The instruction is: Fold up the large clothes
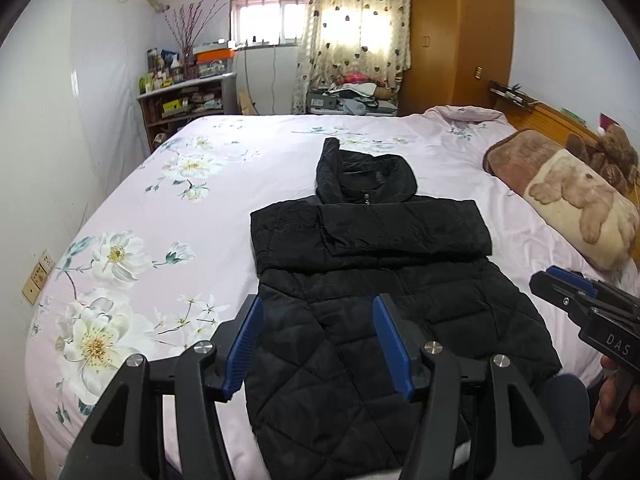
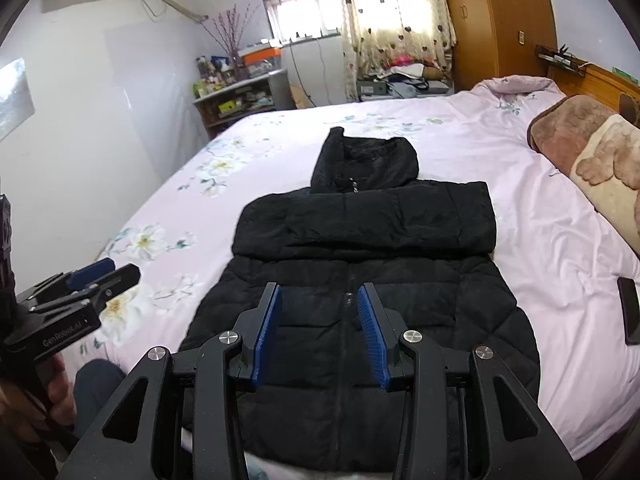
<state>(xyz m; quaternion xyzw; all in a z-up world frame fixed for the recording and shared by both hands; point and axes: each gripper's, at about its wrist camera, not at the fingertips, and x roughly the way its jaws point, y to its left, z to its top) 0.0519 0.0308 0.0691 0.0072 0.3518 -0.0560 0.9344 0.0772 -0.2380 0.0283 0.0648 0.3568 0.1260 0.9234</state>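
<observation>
A bed [image 1: 280, 148] covered by a pink floral sheet fills most of both views. A black quilted jacket [image 1: 372, 280] is laid flat at its middle, front up, hood toward the far side, with both sleeves folded across the chest. A brown bear-patterned pillow [image 1: 568, 196] is seen at the bed's right side. The left gripper [image 1: 318, 344] is held above the jacket's hem, its jaws apart and empty. The right gripper [image 2: 318, 334] is likewise held over the jacket, jaws apart, nothing clamped.
</observation>
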